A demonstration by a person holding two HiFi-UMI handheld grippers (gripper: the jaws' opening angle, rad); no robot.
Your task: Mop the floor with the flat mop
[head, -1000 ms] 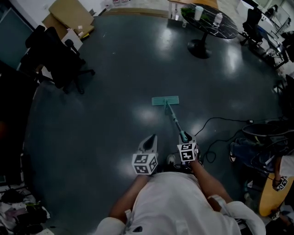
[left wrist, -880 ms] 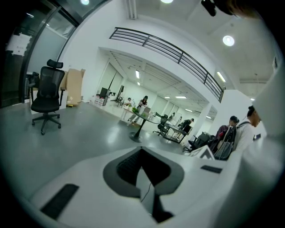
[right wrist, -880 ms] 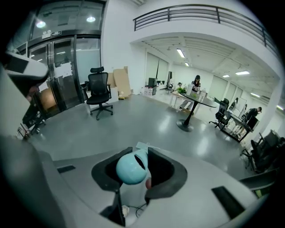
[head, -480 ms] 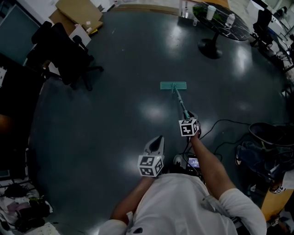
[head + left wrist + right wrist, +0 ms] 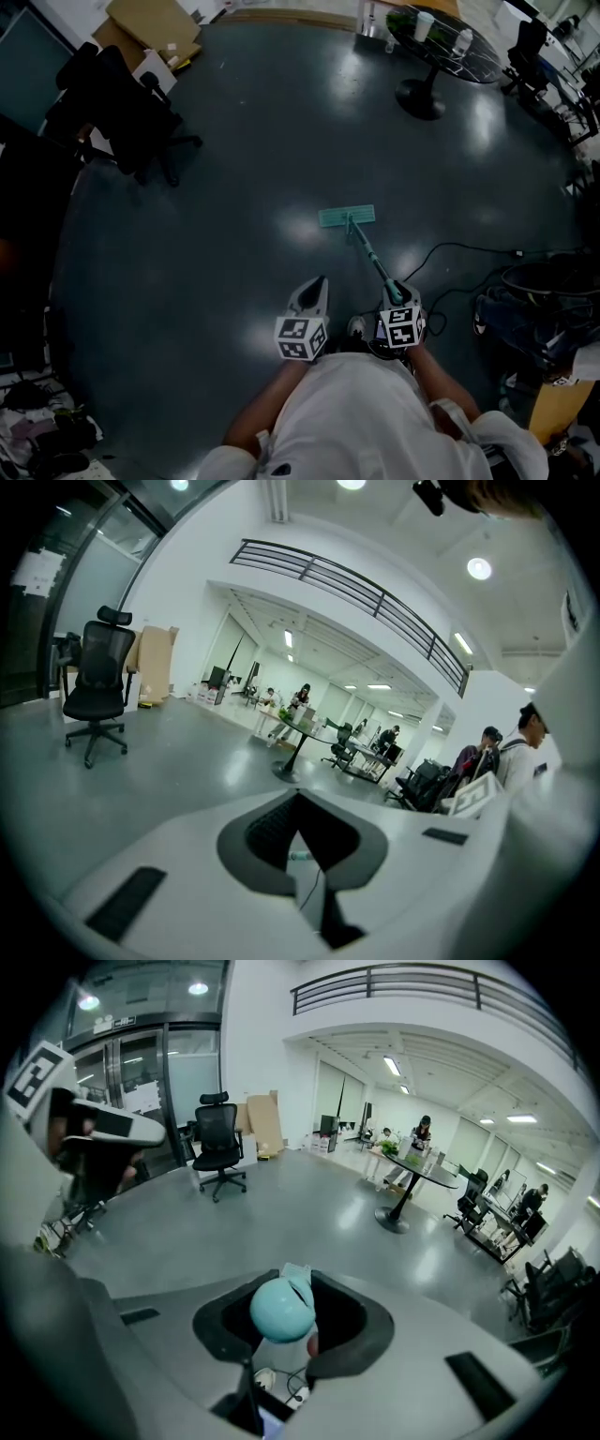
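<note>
- On the dark glossy floor [image 5: 216, 281], near the middle of the open area, the flat mop's teal head [image 5: 347, 217] lies flat with its long side running left to right.
- From the middle of the head, the mop handle [image 5: 370, 258] slants back and rightward toward the person, ending in a rounded teal cap [image 5: 281, 1309].
- Right gripper [image 5: 398, 294]: its jaws are clamped on the top end of the handle. The right gripper view shows the cap sitting between the dark pads [image 5: 352, 1330].
- Left gripper [image 5: 316, 281]: it hangs just to the left of the right one, off the mop. Its fingers are pressed together at the tips with nothing held. In the left gripper view [image 5: 298, 799] only floor and a thin cable show through the gap behind the tips.
- Toward the far left edge of the floor stands a black office chair [image 5: 122, 117], with cardboard boxes [image 5: 155, 23] beyond it.
- Toward the far right edge stands a round table [image 5: 441, 47] on a single pedestal foot.
- A black cable [image 5: 459, 248] snakes over the floor at the right, near the handle.
</note>
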